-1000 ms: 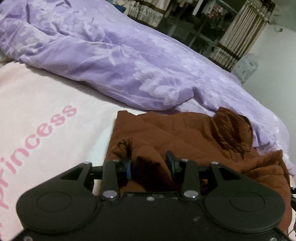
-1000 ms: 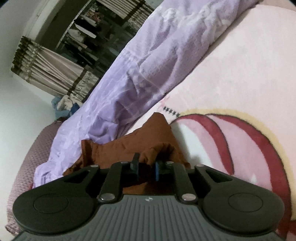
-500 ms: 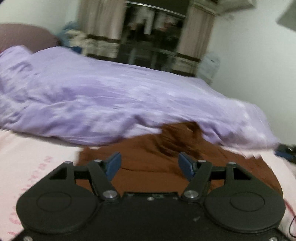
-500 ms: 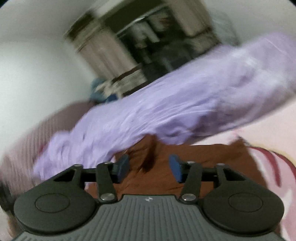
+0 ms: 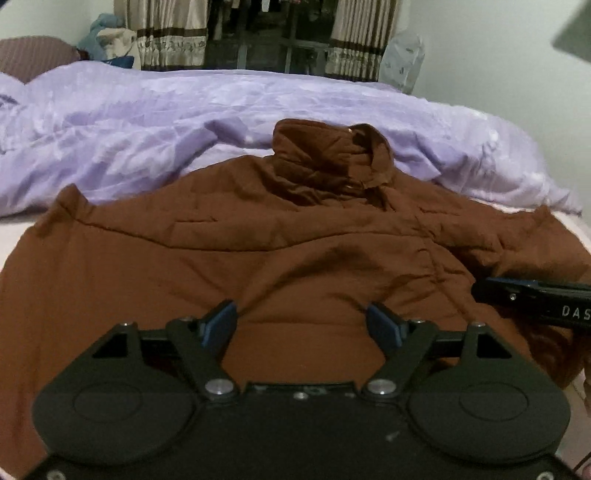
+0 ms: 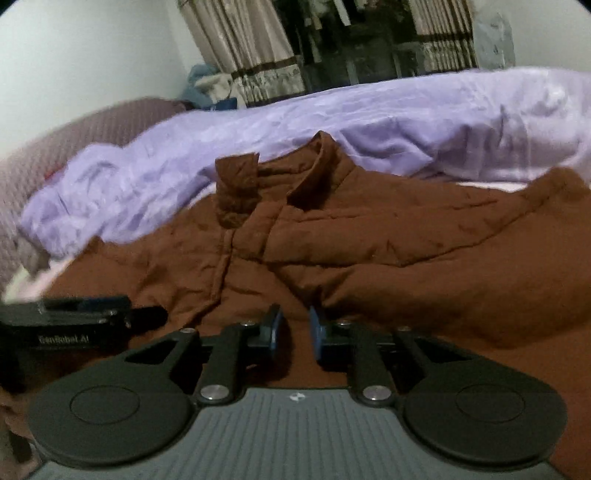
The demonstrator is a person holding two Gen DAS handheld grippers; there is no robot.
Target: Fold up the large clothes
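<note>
A brown jacket (image 5: 295, 240) lies spread on the bed, its collar (image 5: 332, 162) propped against the purple duvet. My left gripper (image 5: 302, 325) hovers low over the jacket's near part. Its jaws are opening wide, and the blue pads press on nothing. The right gripper's finger (image 5: 517, 295) reaches in from the right edge. In the right wrist view the jacket (image 6: 406, 251) fills the foreground below its collar (image 6: 317, 173). My right gripper (image 6: 295, 328) is closing to a narrow gap, with a ridge of jacket cloth caught between the pads. The left gripper's body shows at the left.
A crumpled purple duvet (image 5: 147, 122) runs across the bed behind the jacket. A quilted headboard (image 6: 74, 129) rises at the far left. Striped curtains (image 5: 170, 33) and a dark glass-fronted wardrobe stand beyond. Pale pink blanket (image 5: 11, 232) shows at the jacket's left edge.
Both views rolled level and swung along the bed. The left jaws let go of a bunched fold and spread wide. The right jaws opened, then narrowed again. The jacket now lies spread out.
</note>
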